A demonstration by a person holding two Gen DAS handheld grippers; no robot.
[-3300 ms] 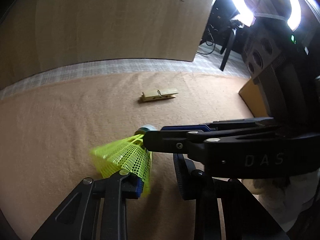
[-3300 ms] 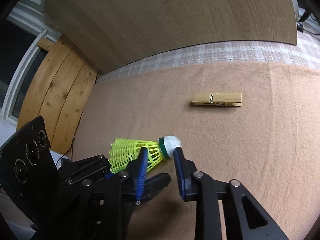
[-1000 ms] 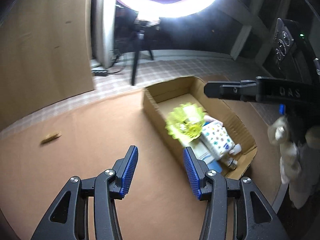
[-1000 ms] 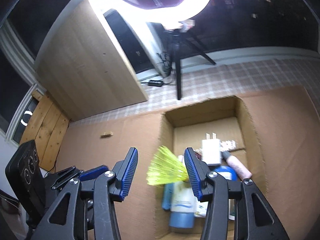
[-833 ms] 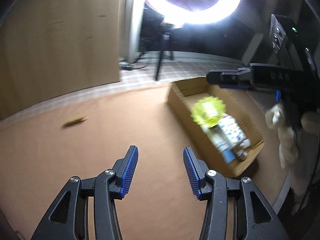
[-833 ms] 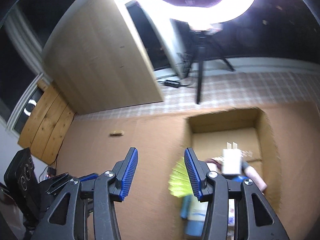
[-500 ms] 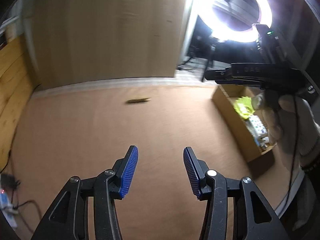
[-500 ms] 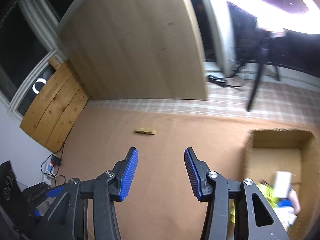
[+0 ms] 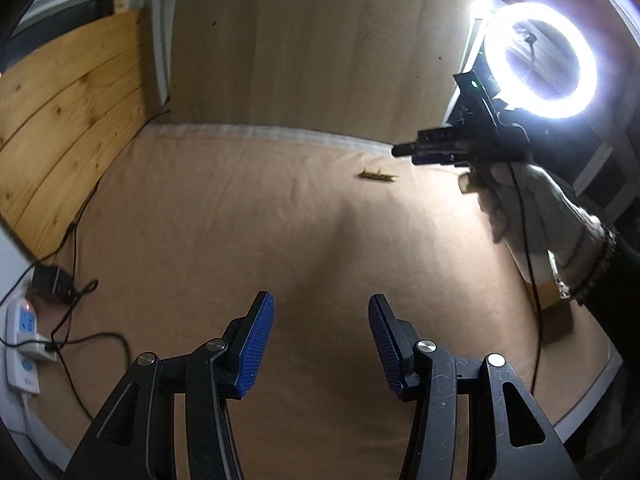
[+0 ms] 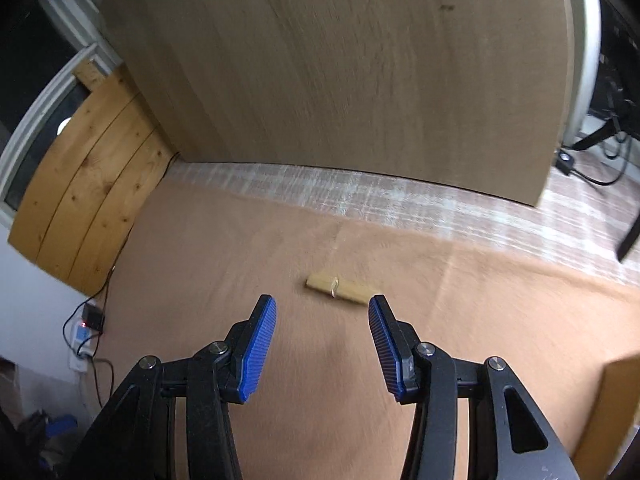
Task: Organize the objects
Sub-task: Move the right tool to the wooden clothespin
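Observation:
A wooden clothespin (image 10: 337,289) lies flat on the tan blanket, just beyond my right gripper (image 10: 322,338), which is open with nothing between its blue pads. In the left wrist view the same clothespin (image 9: 378,176) is small and far off, up and to the right. My left gripper (image 9: 321,340) hangs open and empty over bare blanket. The right gripper (image 9: 404,150) shows there from the side, held by a gloved hand (image 9: 520,196), a little right of the clothespin. The yellow shuttlecock is out of sight.
A tall wooden board (image 10: 340,68) stands behind the blanket. Slatted wood (image 9: 68,128) lines the left side. A power strip with cables (image 9: 22,344) lies at the left edge. A cardboard box corner (image 10: 612,404) shows low right. A ring light (image 9: 540,66) glares at upper right.
Both grippers swung left, away from the cardboard box where the yellow shuttlecock dropped. The right gripper now sits close to the clothespin, which has grown larger in its view.

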